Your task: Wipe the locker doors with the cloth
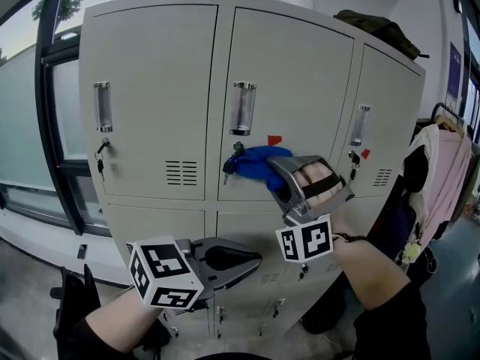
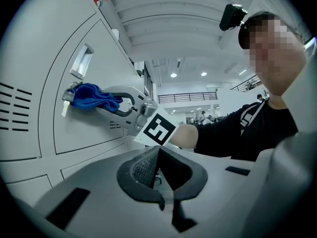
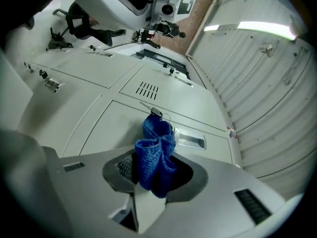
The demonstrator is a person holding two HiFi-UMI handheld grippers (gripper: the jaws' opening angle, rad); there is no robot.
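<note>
Well, the blue cloth (image 3: 156,150) bunches in thick folds between right tongs (image 3: 153,171).

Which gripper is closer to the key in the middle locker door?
Right. The right gripper holds the cloth beside the key; the left gripper hangs lower, well below it.

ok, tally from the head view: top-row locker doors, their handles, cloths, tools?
Top-row locker doors: 3
Door handles: 3
Blue cloth: 1
Tools: 2, left tool, right tool
Total: 9
</note>
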